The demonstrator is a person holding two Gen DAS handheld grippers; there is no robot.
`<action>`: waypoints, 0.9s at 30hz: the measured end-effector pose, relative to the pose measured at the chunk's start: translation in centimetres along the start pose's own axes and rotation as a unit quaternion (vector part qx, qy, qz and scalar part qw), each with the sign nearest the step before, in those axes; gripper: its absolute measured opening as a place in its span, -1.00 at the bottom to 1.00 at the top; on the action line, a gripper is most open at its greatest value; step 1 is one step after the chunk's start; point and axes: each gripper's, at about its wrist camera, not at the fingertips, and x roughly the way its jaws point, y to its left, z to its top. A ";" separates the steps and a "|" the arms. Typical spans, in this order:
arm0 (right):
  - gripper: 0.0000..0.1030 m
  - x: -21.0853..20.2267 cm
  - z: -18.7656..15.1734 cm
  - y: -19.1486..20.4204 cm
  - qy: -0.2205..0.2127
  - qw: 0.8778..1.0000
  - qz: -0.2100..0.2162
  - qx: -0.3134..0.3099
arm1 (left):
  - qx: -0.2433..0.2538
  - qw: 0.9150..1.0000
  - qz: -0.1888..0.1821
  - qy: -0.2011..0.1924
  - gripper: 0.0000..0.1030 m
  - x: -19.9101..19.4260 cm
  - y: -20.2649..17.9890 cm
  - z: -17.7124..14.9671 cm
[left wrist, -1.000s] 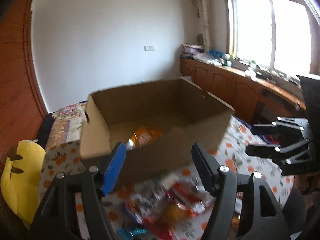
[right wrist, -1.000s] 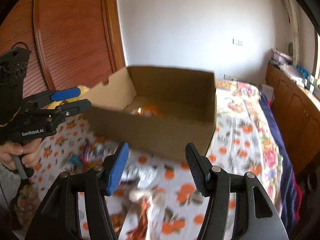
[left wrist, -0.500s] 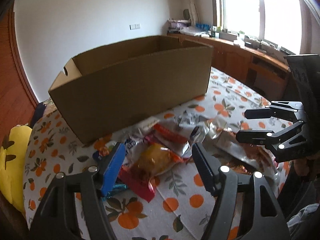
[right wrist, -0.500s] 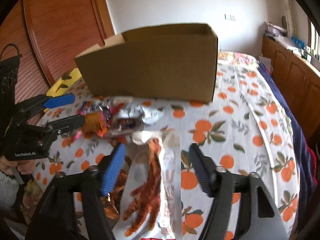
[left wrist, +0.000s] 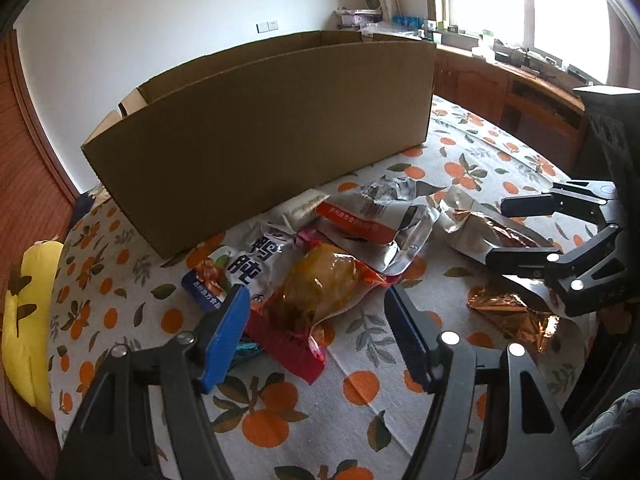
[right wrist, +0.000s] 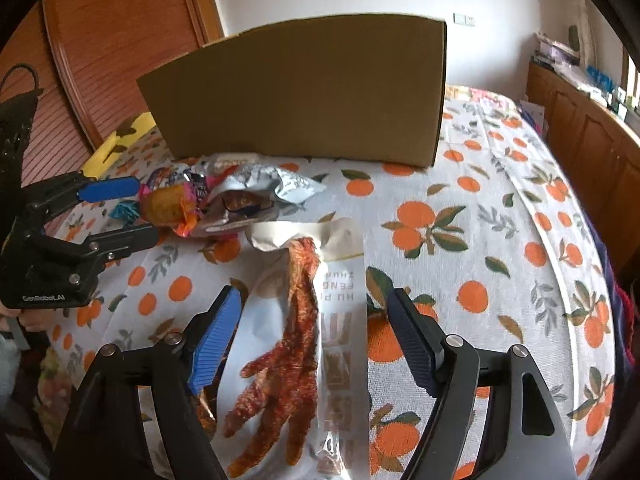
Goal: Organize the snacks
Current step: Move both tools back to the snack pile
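A pile of snack packets lies on the orange-print cloth (left wrist: 360,400) in front of an open cardboard box (left wrist: 260,128) (right wrist: 304,88). My left gripper (left wrist: 316,300) (right wrist: 146,210) stands open just above a clear packet with a yellow-orange snack (left wrist: 316,284) (right wrist: 168,204), not pressing it. My right gripper (right wrist: 314,294) (left wrist: 498,232) hovers over a white packet of red chicken feet (right wrist: 296,340) (left wrist: 472,220). Its jaws are opening, the packet lies between them, and the pads do not touch it. A silver packet with a red label (left wrist: 360,220) and a white-and-blue one (left wrist: 248,260) lie beside these.
A crumpled copper foil wrapper (left wrist: 512,316) lies near the right gripper. A yellow plush toy (left wrist: 24,320) sits at the cloth's left edge. Wooden cabinets (left wrist: 500,92) run under the window on the right, and a wooden wardrobe (right wrist: 120,40) stands behind the box.
Both grippers have sunk from above the box down to the snack pile, so the box's inside is out of sight. The right jaws have spread wider.
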 end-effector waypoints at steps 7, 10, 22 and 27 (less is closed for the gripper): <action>0.56 0.1 -0.2 0.5 0.003 1.000 -0.010 -0.015 | 0.033 0.999 0.015 0.019 0.32 1.0 -0.4 1.0; 0.56 0.4 -0.7 1.5 -0.002 0.998 -0.039 -0.039 | 0.040 0.999 0.009 0.026 0.24 1.2 -0.5 1.2; 0.58 0.8 -0.7 1.9 0.001 0.997 -0.052 -0.051 | 0.064 0.996 0.002 0.066 0.25 3.5 -1.2 2.2; 0.58 0.8 -0.7 1.9 0.001 0.998 -0.049 -0.048 | 0.058 0.996 0.000 0.069 0.02 3.5 -1.1 2.3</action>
